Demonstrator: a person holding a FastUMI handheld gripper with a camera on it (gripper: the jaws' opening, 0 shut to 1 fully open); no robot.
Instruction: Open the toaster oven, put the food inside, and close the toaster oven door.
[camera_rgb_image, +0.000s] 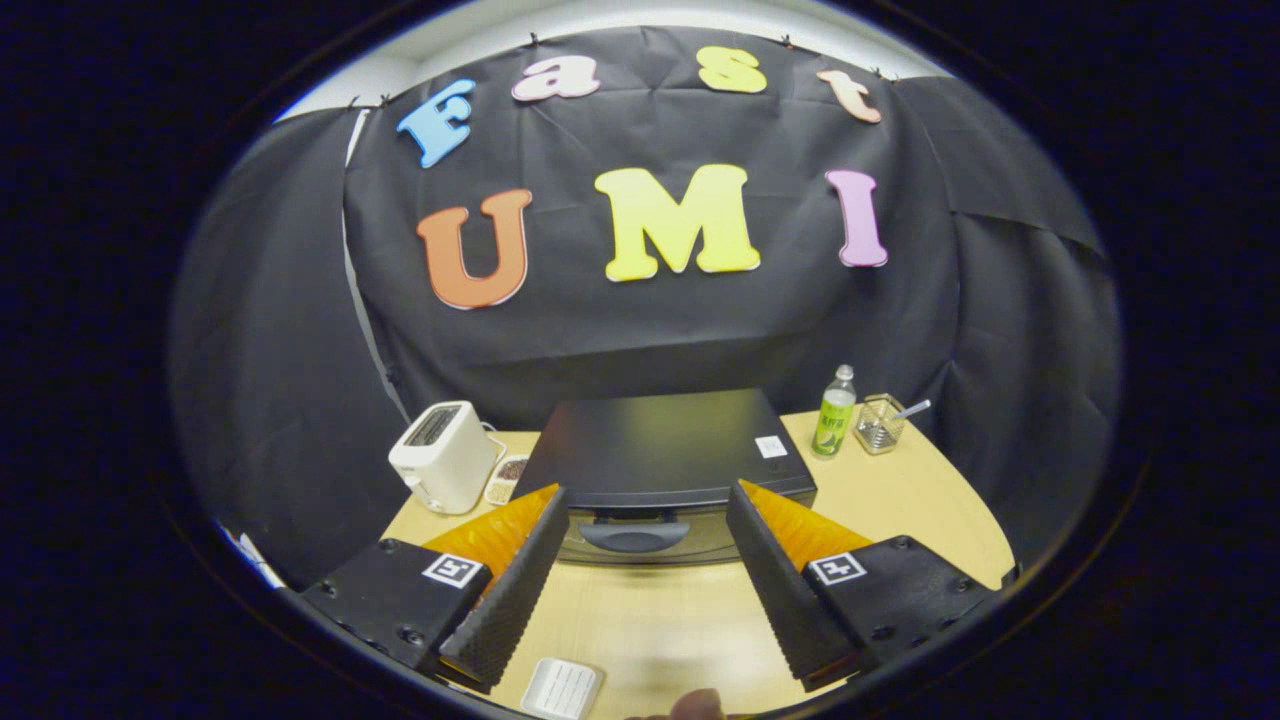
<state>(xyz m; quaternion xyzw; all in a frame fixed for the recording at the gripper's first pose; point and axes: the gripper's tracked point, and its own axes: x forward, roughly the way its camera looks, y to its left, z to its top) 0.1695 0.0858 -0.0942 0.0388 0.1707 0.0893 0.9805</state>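
Note:
A black toaster oven (660, 450) stands on the wooden table (650, 620), seen from above and in front. Its door is closed, and the door handle (633, 537) faces me just beyond the fingertips. My gripper (647, 510) hovers above the table in front of the oven, open wide with nothing between its fingers. A small white ridged item (560, 688) lies on the table below the left finger, near the front edge. A brownish rounded thing (695, 706) peeks in beside it; I cannot tell what it is.
A white pop-up toaster (443, 455) stands left of the oven, with a small dish of dark bits (505, 478) beside it. Right of the oven are a green-labelled bottle (834, 412) and a clear cup with a utensil (880, 424). Black cloth walls the booth.

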